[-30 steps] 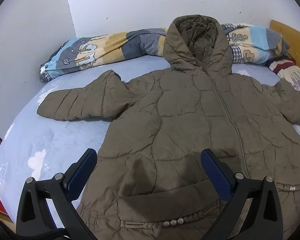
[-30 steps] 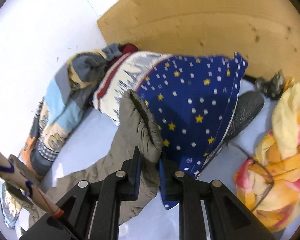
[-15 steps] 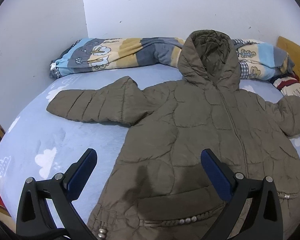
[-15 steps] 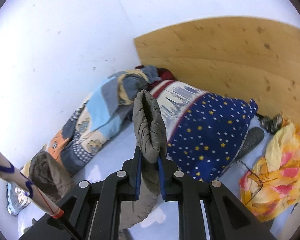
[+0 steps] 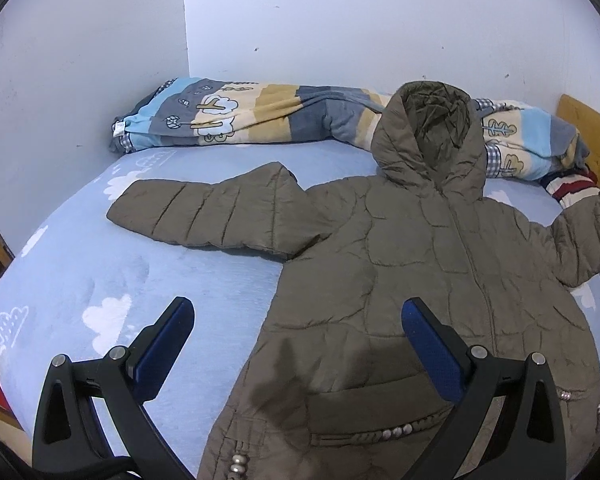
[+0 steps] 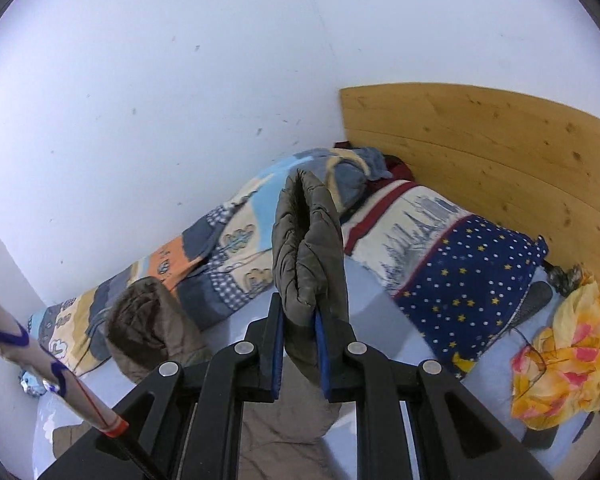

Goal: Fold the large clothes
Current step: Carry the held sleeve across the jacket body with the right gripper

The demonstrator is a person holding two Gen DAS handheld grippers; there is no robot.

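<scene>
Both wrist cams look down over bed [image 5: 100, 272]: left wide, right close, sharing hood [image 6: 148, 320] & blanket [image 5: 260, 116].

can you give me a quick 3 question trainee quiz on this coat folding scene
1. True or false: the left gripper is shut on the coat.
2. What do the right gripper fingers pinch? A hood, B sleeve cuff, C blanket.
3. Which sleeve lies flat on the bed, as the left wrist view shows it?

Key: 1 false, it is open above the coat. 2 B. 3 the sleeve on the left.
</scene>
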